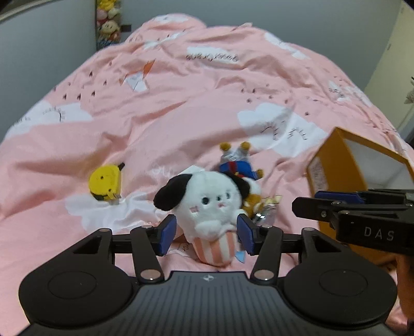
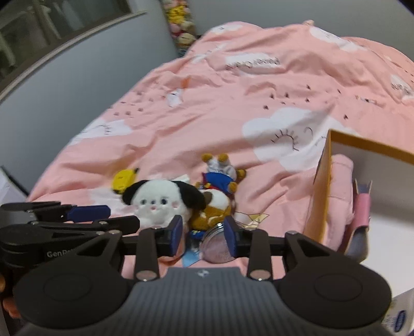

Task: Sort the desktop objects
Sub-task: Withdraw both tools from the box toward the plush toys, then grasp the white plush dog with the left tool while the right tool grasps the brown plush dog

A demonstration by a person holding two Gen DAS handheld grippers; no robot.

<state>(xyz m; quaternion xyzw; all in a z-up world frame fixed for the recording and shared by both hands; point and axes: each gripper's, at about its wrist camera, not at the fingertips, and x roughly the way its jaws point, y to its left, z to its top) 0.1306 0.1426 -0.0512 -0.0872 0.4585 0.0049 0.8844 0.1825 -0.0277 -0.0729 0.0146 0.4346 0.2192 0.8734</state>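
Note:
A white plush dog point(image 1: 209, 204) with black ears sits in a pink striped cup on the pink quilt point(image 1: 181, 90). It is between the blue pads of my left gripper point(image 1: 206, 234), which is open, with a gap showing at the left pad. In the right wrist view my right gripper point(image 2: 203, 236) is open over a small clear jar point(image 2: 216, 245) of pink stuff that lies beside its right pad. The plush dog point(image 2: 157, 199) is just ahead and to the left there. Behind it lie a brown-and-white plush point(image 2: 214, 204) and a blue-dressed doll point(image 2: 220, 177).
A yellow tape measure point(image 1: 104, 184) lies left of the dog. An orange box point(image 1: 344, 165) with a white inside stands open at the right, holding pink cloth point(image 2: 339, 186) and a pink pouch point(image 2: 361, 209). The right gripper's fingers point(image 1: 310, 209) reach in front of it. Soft toys point(image 1: 108, 23) are stacked by the far wall.

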